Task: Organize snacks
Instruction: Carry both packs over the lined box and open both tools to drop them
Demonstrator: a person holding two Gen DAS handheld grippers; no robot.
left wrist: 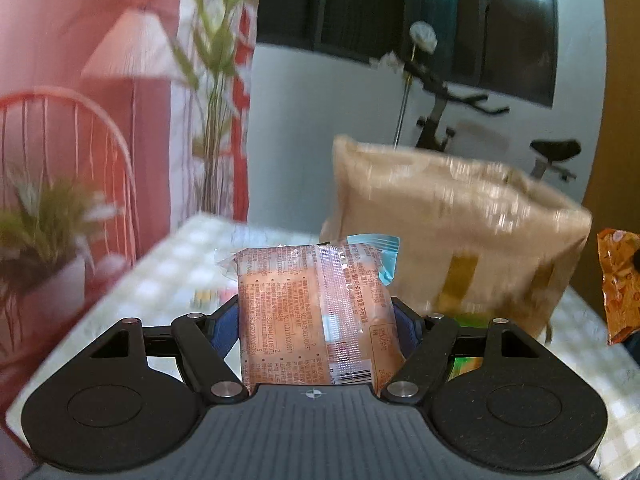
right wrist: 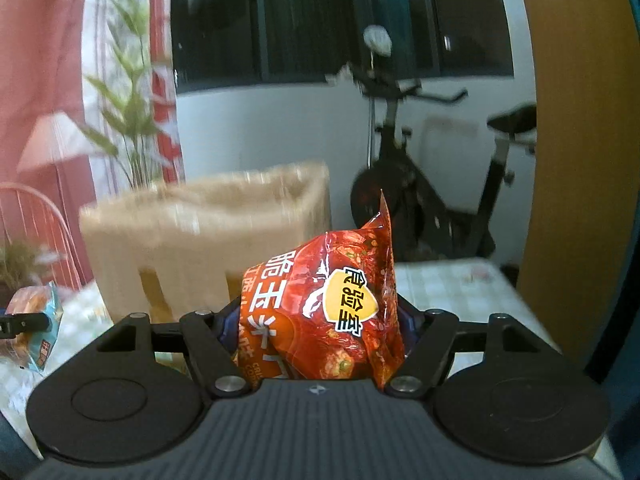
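snacks in both claws above checked table (left wrist: 172, 268), cardboard box (left wrist: 452, 216) behind.

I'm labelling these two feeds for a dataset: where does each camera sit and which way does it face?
Left wrist: on the left gripper, facing forward over its fingers at its clear bread packet.
Right wrist: on the right gripper, facing forward at its red chip bag.
Shared: cardboard box, exercise bike, checked table.
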